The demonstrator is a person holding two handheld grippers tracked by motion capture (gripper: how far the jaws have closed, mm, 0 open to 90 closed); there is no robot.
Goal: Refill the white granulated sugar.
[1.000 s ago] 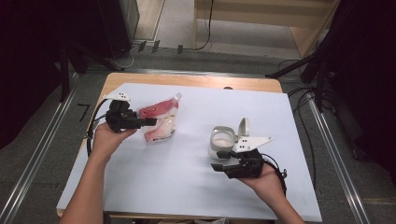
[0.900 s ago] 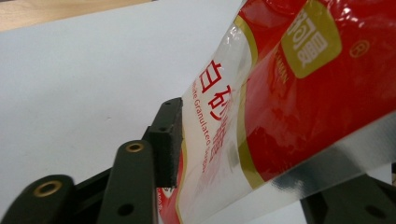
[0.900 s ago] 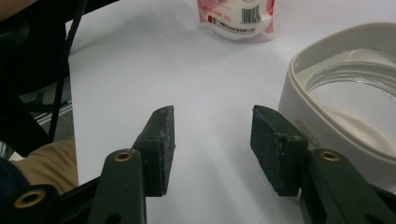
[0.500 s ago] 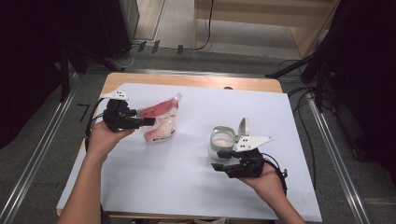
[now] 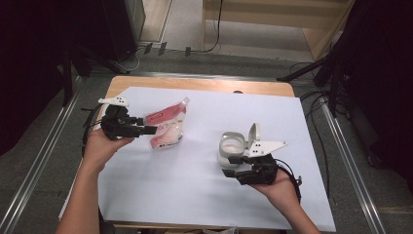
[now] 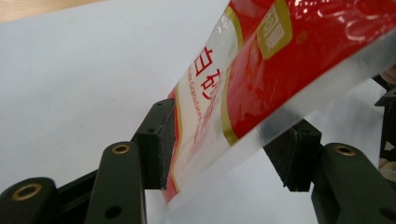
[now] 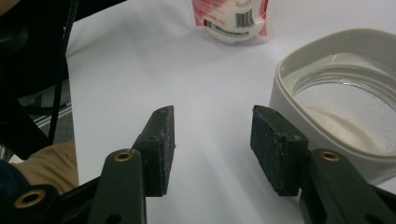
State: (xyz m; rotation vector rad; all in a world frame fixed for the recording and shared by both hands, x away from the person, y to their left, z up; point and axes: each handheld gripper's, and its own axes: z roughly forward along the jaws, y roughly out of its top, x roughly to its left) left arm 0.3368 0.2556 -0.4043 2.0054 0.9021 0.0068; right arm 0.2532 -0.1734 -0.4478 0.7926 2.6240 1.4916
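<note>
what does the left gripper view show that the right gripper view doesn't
Left gripper view alone: the red print and lettering on the sugar bag up close, its clear sealed edge lying between the open jaws of the left gripper.

Right gripper view alone: the open container with white sugar in the bottom, beside the open right gripper, and the bag's barcode end.

Both: the bag and the white sheet covering the table.

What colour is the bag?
The bag is red and white with gold trim, clearest in the left gripper view.
</note>
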